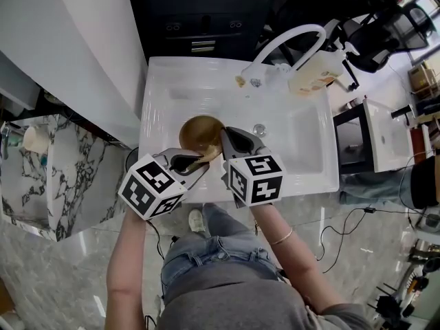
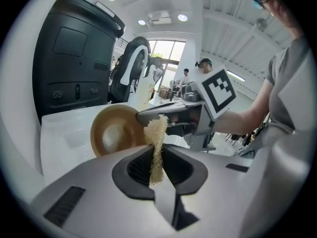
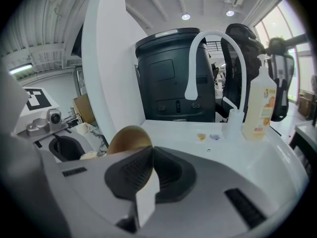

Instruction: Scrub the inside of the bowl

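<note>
A golden-brown bowl (image 1: 199, 132) is tipped up on its side in the white sink (image 1: 302, 150). My right gripper (image 1: 224, 145) is shut on the bowl's rim; in the right gripper view the bowl (image 3: 130, 138) rises just beyond my right gripper (image 3: 147, 168). My left gripper (image 1: 200, 161) is shut on a pale fibrous scrub pad (image 1: 206, 158), whose end lies at the bowl's near rim. In the left gripper view the scrub pad (image 2: 157, 138) stands up out of my left gripper (image 2: 157, 157), in front of the bowl's open inside (image 2: 115, 131).
A white curved faucet (image 1: 292, 41) and a soap bottle (image 1: 314, 74) stand at the sink's far edge, with the drain (image 1: 259, 129) to the right of the bowl. A marble counter (image 1: 62, 177) lies to the left. A black cabinet (image 1: 203, 19) stands behind the sink.
</note>
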`<control>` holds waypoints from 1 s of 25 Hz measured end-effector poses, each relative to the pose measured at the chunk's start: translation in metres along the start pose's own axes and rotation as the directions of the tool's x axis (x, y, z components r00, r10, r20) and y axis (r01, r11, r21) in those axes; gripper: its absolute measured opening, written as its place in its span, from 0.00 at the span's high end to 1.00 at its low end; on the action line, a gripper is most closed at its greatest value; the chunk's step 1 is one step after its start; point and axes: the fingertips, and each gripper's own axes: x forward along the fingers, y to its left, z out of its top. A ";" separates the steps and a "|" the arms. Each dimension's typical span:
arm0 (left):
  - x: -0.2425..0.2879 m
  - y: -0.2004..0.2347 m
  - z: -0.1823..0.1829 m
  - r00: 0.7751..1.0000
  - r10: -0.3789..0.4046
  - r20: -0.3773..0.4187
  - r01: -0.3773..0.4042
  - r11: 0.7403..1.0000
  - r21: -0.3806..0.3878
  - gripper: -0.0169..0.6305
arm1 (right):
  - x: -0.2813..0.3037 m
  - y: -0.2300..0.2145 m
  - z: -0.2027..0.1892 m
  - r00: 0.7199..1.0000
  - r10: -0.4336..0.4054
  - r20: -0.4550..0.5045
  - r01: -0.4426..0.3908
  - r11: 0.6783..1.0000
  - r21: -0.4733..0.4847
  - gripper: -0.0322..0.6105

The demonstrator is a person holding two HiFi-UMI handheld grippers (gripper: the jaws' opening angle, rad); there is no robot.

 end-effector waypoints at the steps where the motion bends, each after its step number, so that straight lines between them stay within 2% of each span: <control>1: -0.002 -0.002 -0.003 1.000 0.000 -0.014 0.000 1.000 0.013 0.90 | 0.000 -0.001 -0.002 1.000 -0.001 -0.006 0.001 1.000 0.000 0.92; 4: -0.011 -0.008 -0.016 0.997 0.015 -0.074 -0.011 0.998 0.054 0.90 | 0.001 -0.002 -0.007 1.000 -0.005 -0.019 0.005 1.000 0.006 0.92; 6: -0.020 -0.005 -0.025 0.993 0.055 -0.107 -0.047 0.996 0.077 0.90 | 0.001 -0.002 -0.007 1.000 -0.004 -0.023 0.005 1.000 0.017 0.92; 8: -0.034 0.000 -0.024 0.990 0.103 -0.099 -0.094 0.992 0.086 0.90 | 0.001 -0.004 -0.008 1.000 -0.005 -0.030 0.006 1.000 0.020 0.92; 10: -0.049 0.005 -0.010 0.988 0.147 -0.043 -0.142 0.985 0.097 0.90 | 0.000 -0.005 -0.011 0.999 -0.007 -0.041 0.008 1.000 0.022 0.92; 12: -0.061 0.010 0.013 0.979 0.200 0.032 -0.202 0.965 0.165 0.90 | 0.000 -0.005 -0.014 0.999 -0.007 -0.052 0.008 1.000 0.024 0.92; 13: -0.064 0.012 0.023 0.972 0.227 0.056 -0.234 0.944 0.233 0.90 | -0.001 -0.004 -0.016 0.998 -0.004 -0.056 0.006 1.000 0.026 0.92; 14: -0.062 0.013 0.030 0.965 0.255 0.062 -0.261 0.911 0.319 0.90 | -0.001 -0.003 -0.017 0.998 -0.001 -0.060 0.003 1.000 0.028 0.92; 15: -0.058 0.014 0.033 0.958 0.281 0.052 -0.277 0.866 0.416 0.90 | 0.000 0.000 -0.018 0.998 0.004 -0.064 -0.002 1.000 0.031 0.92; 16: -0.052 0.013 0.034 0.951 0.306 0.039 -0.282 0.811 0.513 0.90 | 0.000 0.002 -0.020 0.998 0.009 -0.068 -0.006 0.999 0.034 0.92; 19: -0.036 0.007 0.035 0.931 0.364 0.027 -0.263 0.618 0.741 0.90 | 0.000 0.005 -0.021 0.997 0.017 -0.076 -0.014 0.999 0.035 0.92; 23: -0.023 0.004 0.037 0.901 0.432 0.040 -0.199 0.330 0.923 0.90 | -0.003 0.000 -0.021 0.997 0.008 -0.079 -0.006 1.000 0.028 0.92; 25: -0.018 0.009 0.036 0.885 0.463 0.046 -0.140 0.170 0.975 0.90 | -0.003 -0.004 -0.021 0.997 0.004 -0.082 -0.002 1.000 0.026 0.92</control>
